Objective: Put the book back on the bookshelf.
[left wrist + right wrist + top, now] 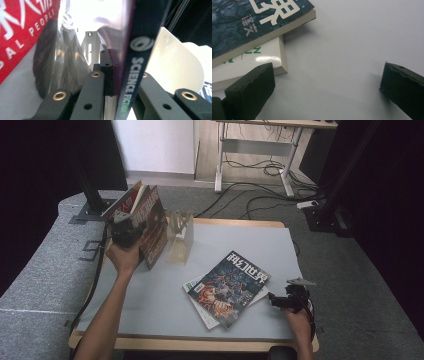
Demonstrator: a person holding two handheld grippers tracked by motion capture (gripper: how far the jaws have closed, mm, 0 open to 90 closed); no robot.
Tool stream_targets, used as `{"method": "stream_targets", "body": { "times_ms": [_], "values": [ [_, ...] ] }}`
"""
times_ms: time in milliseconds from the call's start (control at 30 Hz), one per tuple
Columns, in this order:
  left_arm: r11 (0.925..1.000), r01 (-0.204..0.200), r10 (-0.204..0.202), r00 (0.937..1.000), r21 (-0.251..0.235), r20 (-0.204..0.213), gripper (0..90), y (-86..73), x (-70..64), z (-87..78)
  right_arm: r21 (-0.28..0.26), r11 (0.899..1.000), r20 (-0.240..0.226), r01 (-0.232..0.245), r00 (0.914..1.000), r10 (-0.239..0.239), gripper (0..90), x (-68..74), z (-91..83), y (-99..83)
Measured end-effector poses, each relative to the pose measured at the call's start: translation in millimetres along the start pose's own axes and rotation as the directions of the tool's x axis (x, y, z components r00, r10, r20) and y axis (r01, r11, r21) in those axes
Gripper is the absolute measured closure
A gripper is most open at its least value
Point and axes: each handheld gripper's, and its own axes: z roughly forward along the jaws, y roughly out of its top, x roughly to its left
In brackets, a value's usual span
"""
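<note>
My left gripper (pixel 127 231) is shut on a dark-covered magazine (pixel 154 226) and holds it upright at the table's far left. In the left gripper view the jaws pinch its spine (pixel 130 82), which reads "SCIENCE FICTION". A red-covered magazine (pixel 20 30) leans just beside it. Two more magazines lie flat mid-table: a dark blue one (pixel 231 287) on top of a white one (pixel 199 306). My right gripper (pixel 272 299) stands open and low near the table's right front edge. Its fingers (pixel 249 90) are just off the white magazine's corner (pixel 244 65), with nothing between them.
A clear plastic stand (pixel 180 237) sits right of the upright magazines. More magazines (pixel 125 200) lean at the far left edge. A pale curved plate (pixel 172 65) stands behind the held magazine. The grey tabletop (pixel 150 295) is bare in front. Desk legs and cables lie on the floor beyond.
</note>
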Motion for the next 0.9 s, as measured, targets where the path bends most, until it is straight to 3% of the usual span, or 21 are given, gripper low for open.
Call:
{"method": "stream_targets", "body": {
  "times_ms": [233,400,467,667,900],
  "values": [
    [1.0000,0.005,-0.005,1.0000,-0.008,0.008,84.3,-5.2,2.6,4.2,-0.001,1.000,0.000,-0.001,1.0000,0.001,0.0,0.1,0.1,0.0],
    [0.9998,0.014,-0.014,0.9997,0.013,0.017,81.3,-5.3,6.9,4.0,0.000,1.000,0.000,0.000,1.0000,0.000,0.0,0.0,0.0,0.0],
    [0.9997,0.001,-0.001,0.9999,0.023,0.017,73.4,-6.3,6.5,4.3,0.000,1.000,0.000,0.000,1.0000,0.000,0.0,0.0,0.0,0.0],
    [0.9987,-0.029,0.028,0.9995,0.043,0.012,65.4,-8.3,3.9,2.4,-0.001,1.000,0.000,0.000,1.0000,0.000,0.0,0.0,0.1,-0.1],
    [0.9977,-0.044,0.042,0.9983,0.051,0.041,55.2,-8.1,1.1,-4.6,0.000,1.000,0.000,0.000,1.0000,0.000,0.0,0.0,0.0,0.0]
  ]
}}
